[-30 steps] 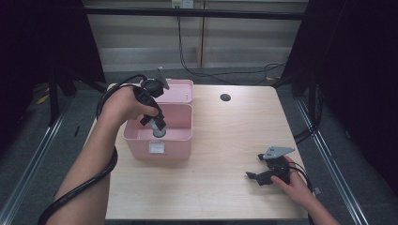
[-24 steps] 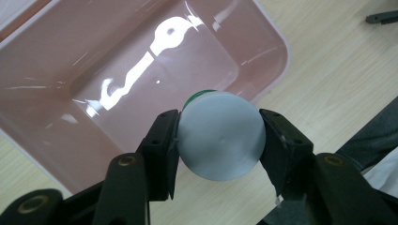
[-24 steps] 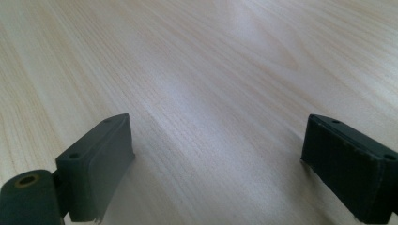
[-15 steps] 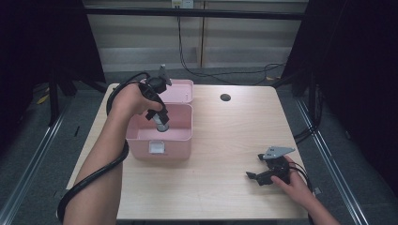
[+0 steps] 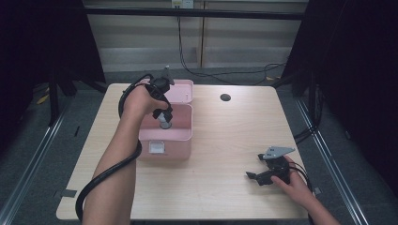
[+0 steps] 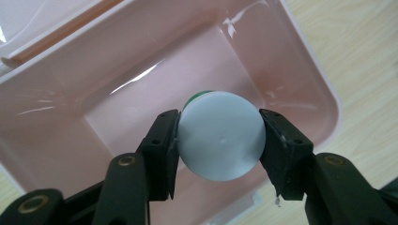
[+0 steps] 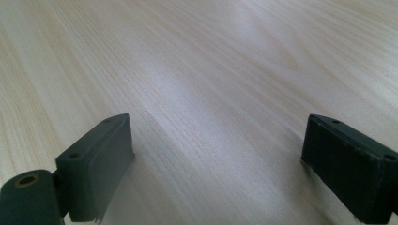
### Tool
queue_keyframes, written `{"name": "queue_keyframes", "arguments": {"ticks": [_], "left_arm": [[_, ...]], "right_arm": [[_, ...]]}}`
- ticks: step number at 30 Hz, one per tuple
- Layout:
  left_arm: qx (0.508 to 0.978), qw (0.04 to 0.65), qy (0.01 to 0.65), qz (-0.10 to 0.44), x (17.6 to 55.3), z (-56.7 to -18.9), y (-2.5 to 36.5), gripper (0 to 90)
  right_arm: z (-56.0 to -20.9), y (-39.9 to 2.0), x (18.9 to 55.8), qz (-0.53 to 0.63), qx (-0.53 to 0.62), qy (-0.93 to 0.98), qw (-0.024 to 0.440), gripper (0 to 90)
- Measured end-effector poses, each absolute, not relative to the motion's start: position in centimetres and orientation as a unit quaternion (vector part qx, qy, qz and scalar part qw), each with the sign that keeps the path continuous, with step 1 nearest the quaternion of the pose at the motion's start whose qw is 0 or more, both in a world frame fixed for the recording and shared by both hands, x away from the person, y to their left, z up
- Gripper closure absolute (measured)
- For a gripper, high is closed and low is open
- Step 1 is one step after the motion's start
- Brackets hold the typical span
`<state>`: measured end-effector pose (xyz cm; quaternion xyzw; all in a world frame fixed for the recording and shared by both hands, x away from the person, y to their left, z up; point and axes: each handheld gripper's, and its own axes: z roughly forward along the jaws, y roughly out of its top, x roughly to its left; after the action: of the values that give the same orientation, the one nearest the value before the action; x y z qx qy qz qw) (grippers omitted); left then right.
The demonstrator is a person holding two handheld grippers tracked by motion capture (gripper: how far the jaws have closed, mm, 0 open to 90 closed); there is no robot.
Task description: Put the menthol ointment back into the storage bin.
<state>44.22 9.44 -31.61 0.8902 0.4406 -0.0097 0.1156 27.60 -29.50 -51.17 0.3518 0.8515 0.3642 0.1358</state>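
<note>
The pink box (image 5: 165, 140) hems in the left gripper (image 6: 219, 140) and its round bottle (image 6: 220, 136) with walls on every side, and the raised lid (image 5: 185, 89) blocks the far side. The way out is upward. Around the right gripper (image 5: 256, 177) the desk (image 5: 234, 136) lies bare and open.

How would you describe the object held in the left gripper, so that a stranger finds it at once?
Start at the light wooden table and find the open pink plastic box on its left half. Over its inside, the left gripper clamps a small round container; it alone has a pale blue-white circular cap with a green edge behind.
</note>
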Motion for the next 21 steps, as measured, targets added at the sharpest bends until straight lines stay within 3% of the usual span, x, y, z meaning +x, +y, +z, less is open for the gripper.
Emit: {"name": "queue_keyframes", "arguments": {"ticks": [12,21], "left_arm": [[0.875,0.109,0.471,-0.013,45.3,-34.3,9.2,50.4],[0.888,0.108,0.446,-0.016,45.2,-35.2,7.4,50.3]], "right_arm": [[-51.2,-29.5,27.6,0.364,0.352,0.852,0.136,8.6],[-51.2,-29.5,27.6,0.364,0.352,0.852,0.136,8.6]]}}
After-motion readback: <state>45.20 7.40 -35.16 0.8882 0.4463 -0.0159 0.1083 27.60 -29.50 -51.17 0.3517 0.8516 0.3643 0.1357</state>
